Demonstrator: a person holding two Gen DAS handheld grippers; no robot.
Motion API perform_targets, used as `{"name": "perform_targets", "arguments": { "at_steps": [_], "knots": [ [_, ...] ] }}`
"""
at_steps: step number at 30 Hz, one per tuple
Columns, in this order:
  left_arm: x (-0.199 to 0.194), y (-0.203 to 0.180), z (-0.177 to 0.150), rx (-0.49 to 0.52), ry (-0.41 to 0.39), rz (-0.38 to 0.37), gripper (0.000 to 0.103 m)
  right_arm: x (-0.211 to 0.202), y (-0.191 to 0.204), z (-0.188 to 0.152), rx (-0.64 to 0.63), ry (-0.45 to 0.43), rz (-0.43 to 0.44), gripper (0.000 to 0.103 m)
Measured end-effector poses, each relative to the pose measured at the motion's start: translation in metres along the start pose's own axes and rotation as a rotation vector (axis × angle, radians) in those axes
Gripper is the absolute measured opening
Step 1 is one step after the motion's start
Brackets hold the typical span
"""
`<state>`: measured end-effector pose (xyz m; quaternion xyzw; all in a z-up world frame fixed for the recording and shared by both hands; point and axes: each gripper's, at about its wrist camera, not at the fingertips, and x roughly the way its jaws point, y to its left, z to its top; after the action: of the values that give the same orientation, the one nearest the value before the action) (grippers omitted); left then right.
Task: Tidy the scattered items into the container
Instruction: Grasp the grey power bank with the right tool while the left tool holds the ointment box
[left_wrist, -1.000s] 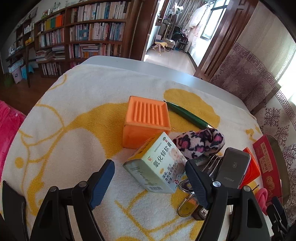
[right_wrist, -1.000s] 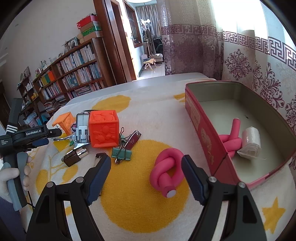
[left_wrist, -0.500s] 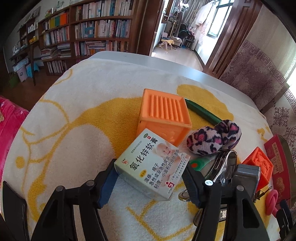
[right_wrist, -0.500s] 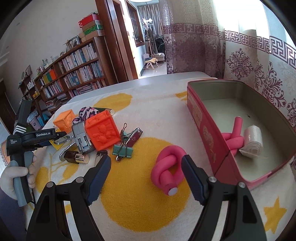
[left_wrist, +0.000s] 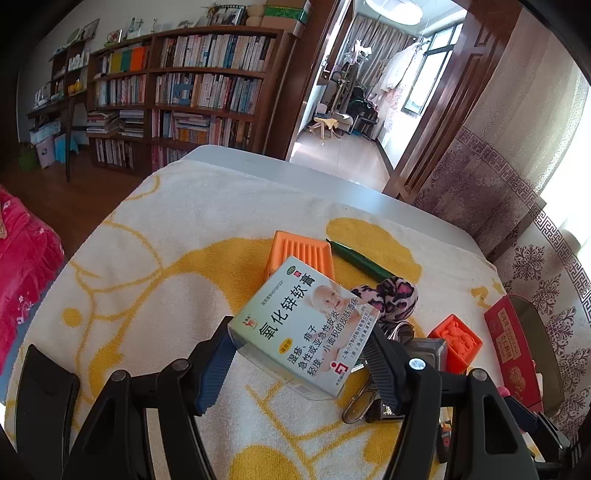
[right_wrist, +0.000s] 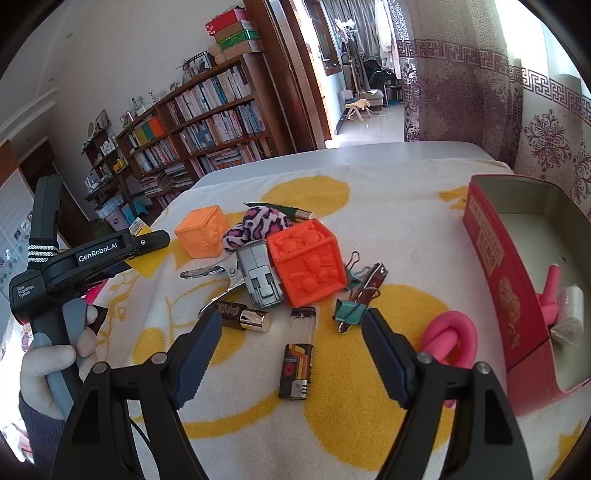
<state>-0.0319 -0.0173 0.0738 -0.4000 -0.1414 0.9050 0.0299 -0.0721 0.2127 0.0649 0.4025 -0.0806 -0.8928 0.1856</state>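
On a towel-covered surface (right_wrist: 406, 192) patterned in white and yellow, a red tin container (right_wrist: 491, 258) stands open at the right edge, with a pink foam twist and a white roll inside it. The left tongs (left_wrist: 299, 363) are clamped on a medicine box (left_wrist: 304, 325) printed with Chinese text and a baby's picture, the box held clear of the towel at a tilt. The right tongs (right_wrist: 291, 352) stand apart with nothing between them, above a lighter (right_wrist: 298, 354) that lies flat on the towel. An orange-red embossed cube (right_wrist: 308, 271) sits at the middle of the scatter, touching a grey folding plug (right_wrist: 260, 277); a paler orange cube (right_wrist: 202, 236) is behind it, beside a leopard-print scrunchie (right_wrist: 258, 225) and a green pen (left_wrist: 360, 260). A knotted pink foam twist (right_wrist: 448, 338) lies just beside the tin's wall. Smaller pieces fill the gaps: a teal binder clip (right_wrist: 347, 312), a nail clipper (right_wrist: 371, 282), a gold-capped lipstick (right_wrist: 242, 315).
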Motion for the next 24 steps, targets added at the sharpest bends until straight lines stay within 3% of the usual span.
{"name": "perform_targets", "arguments": {
  "at_steps": [2, 5, 10, 16, 24],
  "knots": [
    [-0.002, -0.002, -0.001, 0.010, -0.005, 0.006, 0.068, 0.011, 0.009, 0.001, -0.020, 0.030, 0.032, 0.067],
    [-0.003, -0.004, -0.002, 0.009, -0.002, -0.011, 0.068, 0.029, 0.019, 0.005, -0.054, 0.063, 0.040, 0.058],
    [-0.004, -0.005, -0.003, 0.005, 0.000, -0.025, 0.069, 0.055, 0.028, 0.017, -0.128, 0.088, 0.021, 0.056],
    [-0.003, -0.003, -0.005, -0.010, 0.013, -0.028, 0.069, 0.069, 0.037, 0.032, -0.244, 0.061, -0.062, 0.056],
    [0.004, -0.007, -0.007, -0.005, 0.042, -0.045, 0.069, 0.069, 0.033, 0.032, -0.309, 0.087, -0.031, 0.057]
  ]
}}
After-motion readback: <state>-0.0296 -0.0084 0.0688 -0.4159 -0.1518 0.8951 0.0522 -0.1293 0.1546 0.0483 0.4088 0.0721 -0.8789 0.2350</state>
